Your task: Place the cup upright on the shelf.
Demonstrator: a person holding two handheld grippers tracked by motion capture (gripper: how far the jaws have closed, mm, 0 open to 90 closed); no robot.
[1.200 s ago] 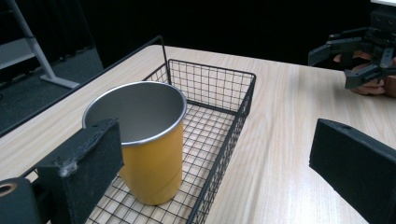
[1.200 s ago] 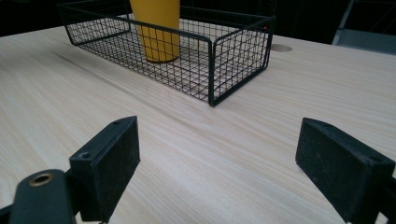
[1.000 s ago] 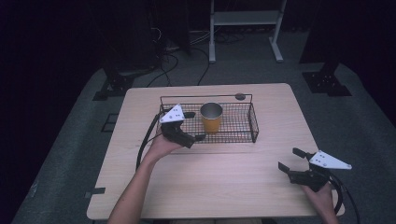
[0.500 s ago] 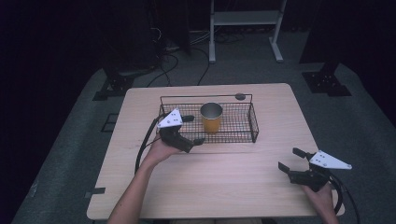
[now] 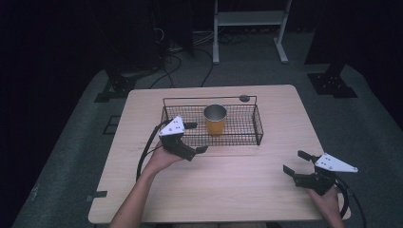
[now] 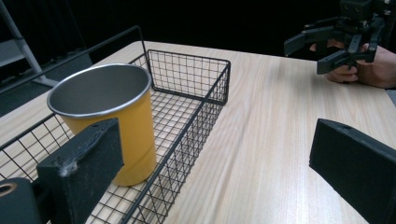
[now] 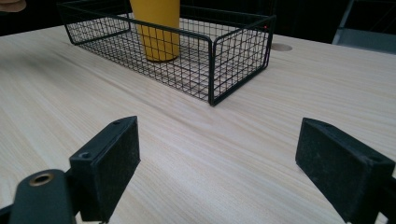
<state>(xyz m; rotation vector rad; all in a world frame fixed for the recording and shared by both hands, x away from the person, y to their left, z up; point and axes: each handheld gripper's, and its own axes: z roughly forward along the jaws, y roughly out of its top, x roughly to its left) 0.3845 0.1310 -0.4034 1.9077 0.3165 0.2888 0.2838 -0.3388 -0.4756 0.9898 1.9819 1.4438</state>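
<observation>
Left gripper point(image 5: 193, 137), jaws wide apart, straddles front-left wall of wire basket point(image 5: 257, 124), near yellow cup point(image 5: 215, 119) standing upright inside basket, mid-table. Right gripper point(image 5: 296, 163), also open, hovers well apart nr table point(image 5: 247, 190) front-right edge.

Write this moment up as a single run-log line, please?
left tongs: open, at basket's near wall | right tongs: open, over bare table | yellow cup: upright in wire basket, untouched

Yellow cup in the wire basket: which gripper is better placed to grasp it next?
Left. The left gripper hangs open at the basket's near-left edge, close beside the yellow cup. The right gripper, also open, sits far off near the table's front-right corner.
</observation>
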